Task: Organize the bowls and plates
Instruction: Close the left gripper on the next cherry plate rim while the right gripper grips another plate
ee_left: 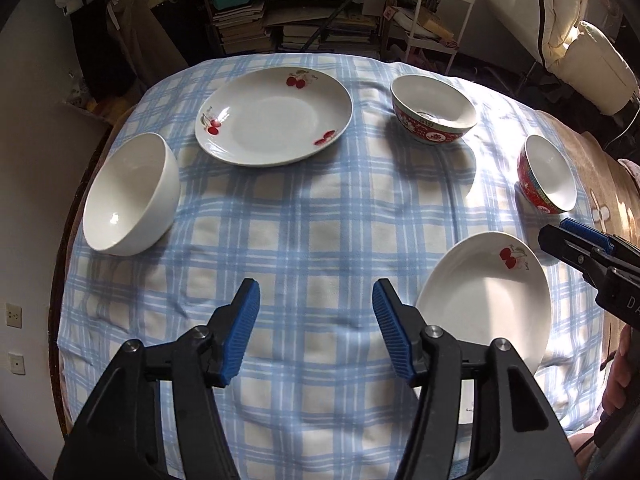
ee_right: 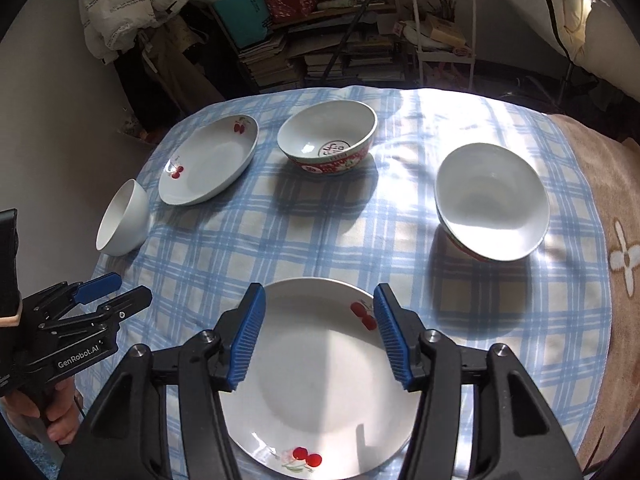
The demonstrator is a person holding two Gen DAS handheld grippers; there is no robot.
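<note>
Two white cherry-print plates and three bowls lie on a blue checked cloth (ee_left: 312,216). The far plate (ee_left: 274,116) sits at the back left, the near plate (ee_left: 484,304) at the front right. A plain white bowl (ee_left: 130,196) is at the left. A red patterned bowl (ee_left: 434,110) is at the back, another (ee_left: 546,174) at the right. My left gripper (ee_left: 316,328) is open and empty above bare cloth. My right gripper (ee_right: 320,332) is open and empty above the near plate (ee_right: 320,380).
Cluttered bookshelves (ee_left: 296,4) and a white metal trolley (ee_left: 440,16) stand behind the table. A brown blanket with white flower print (ee_right: 616,248) covers the table's right side. A white padded coat (ee_left: 588,64) hangs at the far right.
</note>
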